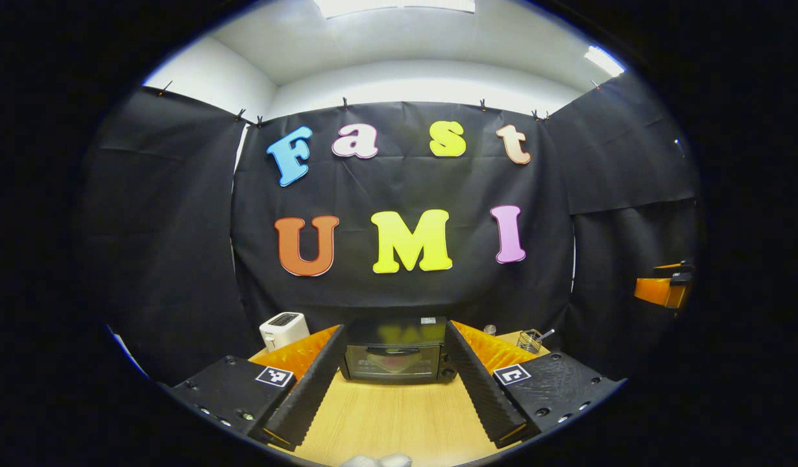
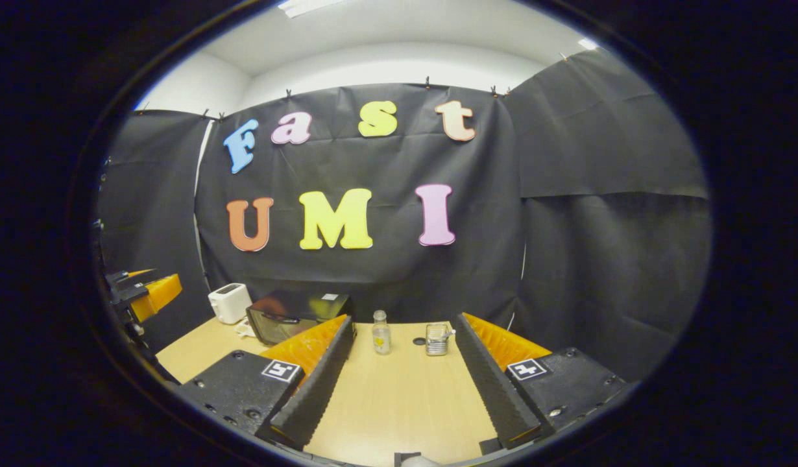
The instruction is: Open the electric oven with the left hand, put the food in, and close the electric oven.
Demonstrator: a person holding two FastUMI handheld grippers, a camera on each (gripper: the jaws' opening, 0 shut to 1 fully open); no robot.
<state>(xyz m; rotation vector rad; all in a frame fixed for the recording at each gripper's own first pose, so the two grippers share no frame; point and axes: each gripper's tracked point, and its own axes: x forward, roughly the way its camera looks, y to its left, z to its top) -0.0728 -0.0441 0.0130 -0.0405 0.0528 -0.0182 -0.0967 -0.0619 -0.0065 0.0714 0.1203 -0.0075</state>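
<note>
Currently, left gripper view: left hand-held gripper (image 1: 396,389), fingers apart, nothing between them, held above the worktop (image 1: 392,415). Oven (image 1: 394,353) straight ahead between the fingertips, at the far edge of the worktop, door shut, something reddish dimly seen behind the glass. Toaster (image 1: 283,329) beyond the left finger. Wire basket (image 1: 532,340) with a utensil in it beyond the right finger, a small cap-like item just beside it, too small to identify. Right hand-held gripper (image 1: 665,288) seen far right, raised, well apart; its fingers cannot be judged from here.

Right gripper view: right hand-held gripper (image 2: 399,383), fingers apart and empty, over bare worktop (image 2: 399,402). Small bottle (image 2: 381,332) and jar (image 2: 437,338) ahead between the fingertips, a small dark disc between them. Oven (image 2: 289,316) ahead-left, partly behind the left finger; toaster (image 2: 229,302) further left. Left hand-held gripper (image 2: 139,292) at far left edge.

Writing: square markers on both gripper bodies; oven's label unreadable.
</note>
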